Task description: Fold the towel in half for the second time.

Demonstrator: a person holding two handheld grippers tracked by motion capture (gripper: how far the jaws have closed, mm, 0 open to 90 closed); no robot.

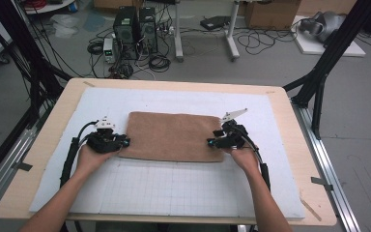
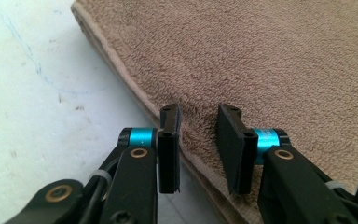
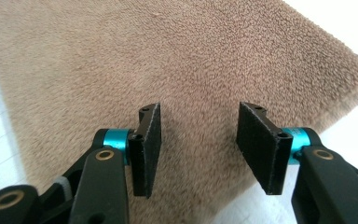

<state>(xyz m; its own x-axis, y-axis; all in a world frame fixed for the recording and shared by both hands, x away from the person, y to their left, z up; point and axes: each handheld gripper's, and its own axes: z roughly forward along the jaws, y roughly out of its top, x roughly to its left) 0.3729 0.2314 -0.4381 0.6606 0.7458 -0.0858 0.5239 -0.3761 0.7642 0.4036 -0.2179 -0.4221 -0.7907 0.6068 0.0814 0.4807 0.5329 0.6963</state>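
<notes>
**Both tools poised at the towel's near corners**

Left tool (image 1: pixel 125 142) sits at the lower left corner of the brown towel (image 1: pixel 174 135), and the right tool (image 1: pixel 210 142) at its lower right corner, each carried by a hand coming up from the bottom of the high view. In the left gripper view the left tool (image 2: pixel 198 147) has its jaws spread with a modest gap, straddling the towel's (image 2: pixel 261 60) hemmed edge; the pads are not pressing on the cloth. In the right gripper view the right tool (image 3: pixel 200 149) stands wider apart above the towel (image 3: pixel 121 60) near its corner, with nothing pinched between the pads.

The towel lies flat and spread out as one rectangle in the middle of the white mat (image 1: pixel 174 193), which covers most of the wooden desk (image 1: pixel 48 140). Judging by this, the work looks to be at its start: no corner is lifted and no fold is made. Gripping both near corners and whatever handling follows are all left to do.

Nothing lies on the mat near the towel, so its path toward the upper part of the frame looks free. Beyond the desk, at the top of the frame, computer towers (image 1: pixel 135 29) and tangled cables (image 1: pixel 159 62) rest on the floor, with cardboard boxes (image 1: pixel 270 13) further right, all well apart from the work.
</notes>
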